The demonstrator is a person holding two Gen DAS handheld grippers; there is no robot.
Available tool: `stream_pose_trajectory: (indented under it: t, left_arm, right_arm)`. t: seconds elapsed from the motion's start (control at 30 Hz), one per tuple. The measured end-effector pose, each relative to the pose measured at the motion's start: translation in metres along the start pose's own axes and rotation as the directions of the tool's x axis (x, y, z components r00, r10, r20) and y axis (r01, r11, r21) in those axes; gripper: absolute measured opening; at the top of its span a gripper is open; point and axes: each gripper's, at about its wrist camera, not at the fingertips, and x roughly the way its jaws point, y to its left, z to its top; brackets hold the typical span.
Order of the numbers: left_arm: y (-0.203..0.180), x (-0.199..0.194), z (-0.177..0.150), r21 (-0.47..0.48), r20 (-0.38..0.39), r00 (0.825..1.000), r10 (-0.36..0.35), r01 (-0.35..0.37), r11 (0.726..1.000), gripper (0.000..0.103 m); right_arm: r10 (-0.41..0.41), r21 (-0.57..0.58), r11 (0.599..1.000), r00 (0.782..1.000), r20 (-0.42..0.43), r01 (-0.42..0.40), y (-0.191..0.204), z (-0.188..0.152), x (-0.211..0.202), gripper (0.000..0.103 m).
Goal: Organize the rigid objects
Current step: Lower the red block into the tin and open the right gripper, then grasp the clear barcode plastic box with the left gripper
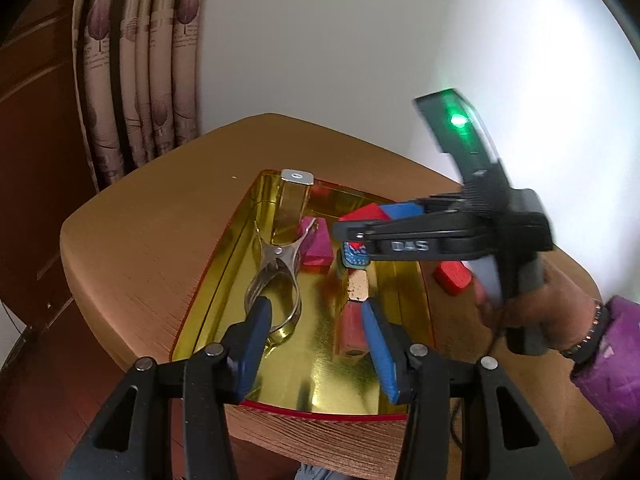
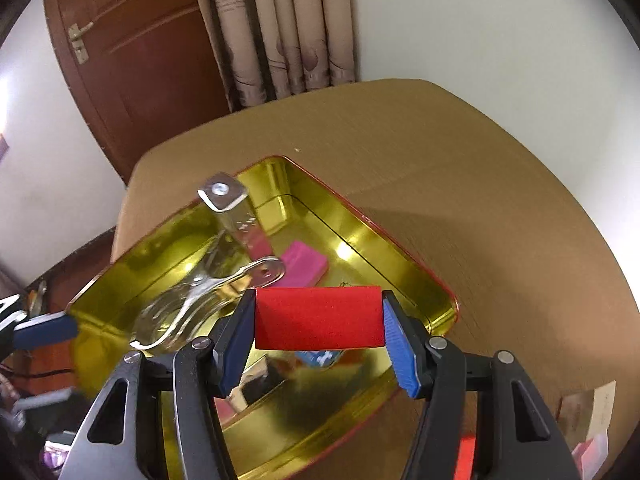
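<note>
A gold tin tray (image 1: 224, 272) with a red rim lies on the round wooden table; its far wall also shows in the right wrist view (image 2: 360, 220). In it lie a metal clip (image 1: 276, 272) (image 2: 208, 288), a clear bottle with a silver cap (image 1: 294, 196) (image 2: 232, 208), a pink block (image 1: 318, 246) (image 2: 304, 266) and other coloured blocks. My right gripper (image 2: 318, 334) is shut on a red block (image 2: 318, 322) and holds it over the tray; in the left wrist view the right gripper (image 1: 352, 236) reaches in from the right. My left gripper (image 1: 316, 332) is open and empty over the tray's near end.
Another red block (image 1: 454, 276) lies on the table (image 1: 132, 240) right of the tray. A curtain (image 2: 280, 28) and a brown door (image 2: 140, 60) stand behind the table. Paper cards (image 2: 596, 412) lie at the table's near right edge.
</note>
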Motion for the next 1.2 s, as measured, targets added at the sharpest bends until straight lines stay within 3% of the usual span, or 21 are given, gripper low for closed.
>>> stream_pose_trajectory:
  t: [0.13, 0.23, 0.37, 0.5, 0.57, 0.67, 0.77, 0.87, 0.97, 1.0, 1.07, 1.17, 1.2]
  left_arm:
    - [0.004, 0.004, -0.001, -0.018, -0.011, 1.0, -0.008, 0.008, 1.0, 0.048]
    - [0.006, 0.008, -0.003, -0.033, -0.026, 1.0, -0.01, 0.01, 0.999, 0.048]
    - [0.003, 0.01, -0.005, -0.026, -0.035, 0.999, -0.01, 0.009, 1.0, 0.048]
    - [-0.007, 0.006, -0.007, 0.021, -0.005, 1.0, 0.023, -0.023, 1.0, 0.048]
    - [-0.013, 0.004, -0.009, 0.048, 0.004, 1.0, 0.023, -0.023, 0.999, 0.048]
    - [-0.024, 0.004, -0.013, 0.103, 0.021, 0.999, 0.031, -0.033, 0.994, 0.048]
    - [-0.037, 0.004, -0.016, 0.174, 0.033, 0.999, 0.016, -0.022, 0.985, 0.048]
    - [-0.059, 0.004, -0.023, 0.252, 0.014, 0.999, -0.039, 0.034, 0.967, 0.048]
    - [-0.093, 0.004, -0.032, 0.325, -0.05, 0.988, -0.146, 0.154, 0.933, 0.049]
    - [-0.103, 0.005, -0.033, 0.341, -0.072, 0.981, -0.179, 0.193, 0.92, 0.05]
    - [-0.135, 0.012, -0.032, 0.396, -0.125, 0.964, -0.234, 0.265, 0.879, 0.052]
    - [-0.183, 0.022, -0.025, 0.494, -0.138, 0.958, -0.253, 0.288, 0.821, 0.055]
    - [-0.204, 0.029, -0.02, 0.532, -0.162, 0.95, -0.268, 0.313, 0.787, 0.056]
  right_arm:
    - [-0.026, 0.016, 1.0, 1.0, -0.006, 0.026, -0.006, 0.003, 0.013, 0.057]
    - [-0.005, 0.058, 0.998, 1.0, 0.012, 0.004, -0.013, 0.003, 0.011, 0.072]
    - [-0.009, 0.133, 0.991, 0.993, 0.116, -0.006, -0.02, -0.005, -0.019, 0.074]
    - [-0.068, 0.242, 0.97, 0.962, 0.265, 0.002, -0.025, -0.042, -0.079, 0.078]
    - [-0.137, 0.298, 0.954, 0.944, 0.3, 0.044, -0.031, -0.073, -0.103, 0.089]
    - [-0.317, 0.407, 0.893, 0.909, 0.27, 0.191, -0.051, -0.142, -0.14, 0.093]
    - [-0.527, 0.492, 0.769, 0.84, 0.125, 0.409, -0.086, -0.221, -0.169, 0.095]
    - [-0.632, 0.555, 0.635, 0.775, -0.029, 0.538, -0.124, -0.288, -0.195, 0.095]
    - [-0.67, 0.623, 0.537, 0.737, -0.095, 0.569, -0.15, -0.333, -0.216, 0.095]
    - [-0.665, 0.666, 0.511, 0.741, -0.095, 0.544, -0.158, -0.348, -0.226, 0.095]
    - [-0.645, 0.734, 0.5, 0.763, -0.038, 0.46, -0.167, -0.361, -0.241, 0.101]
    - [-0.614, 0.761, 0.507, 0.79, -0.011, 0.405, -0.175, -0.365, -0.241, 0.101]
    - [-0.607, 0.76, 0.515, 0.795, -0.003, 0.396, -0.175, -0.364, -0.241, 0.101]
